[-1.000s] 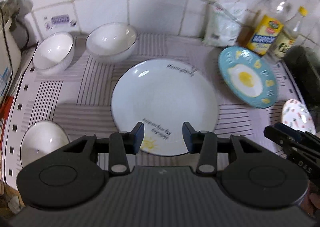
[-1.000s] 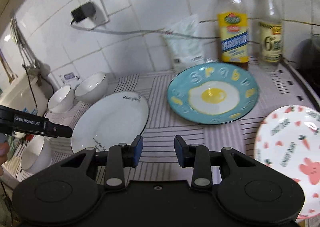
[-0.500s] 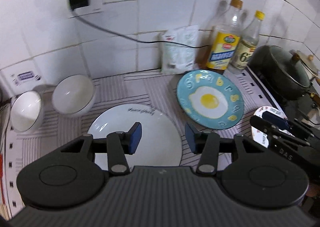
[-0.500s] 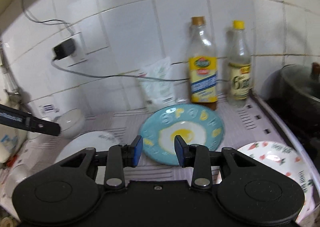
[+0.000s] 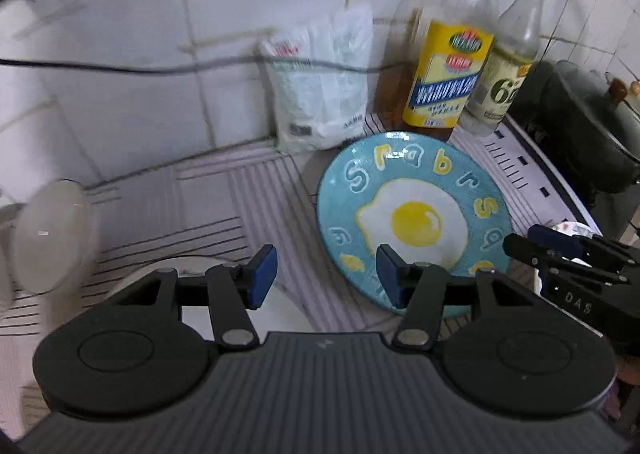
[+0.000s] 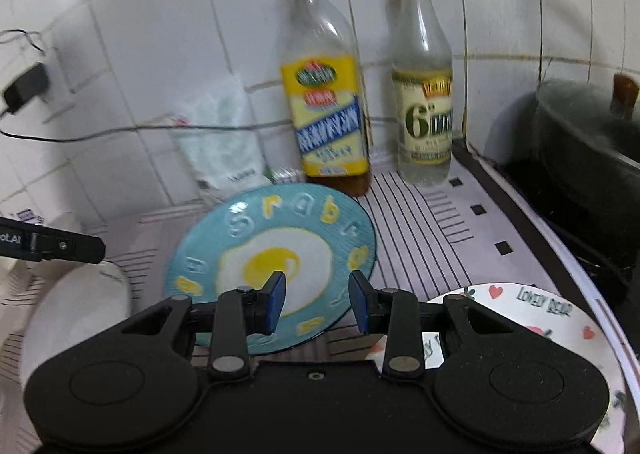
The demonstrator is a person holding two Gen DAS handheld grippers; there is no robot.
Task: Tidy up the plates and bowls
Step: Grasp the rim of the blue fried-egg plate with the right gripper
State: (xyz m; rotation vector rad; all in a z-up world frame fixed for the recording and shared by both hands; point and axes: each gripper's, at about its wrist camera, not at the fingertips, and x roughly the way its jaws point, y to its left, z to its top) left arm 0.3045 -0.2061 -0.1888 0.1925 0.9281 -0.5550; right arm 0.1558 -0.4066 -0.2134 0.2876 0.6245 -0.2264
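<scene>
A blue plate (image 5: pixel 412 222) printed with a fried egg and letters lies flat. Left of it sits a plain white plate (image 6: pixel 76 306); further left, a white bowl (image 5: pixel 52 234). Right of it lies a white plate with hearts (image 6: pixel 560 318).

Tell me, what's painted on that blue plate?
A fried egg ringed by letters on the blue plate, clearest in the left wrist view.
</scene>
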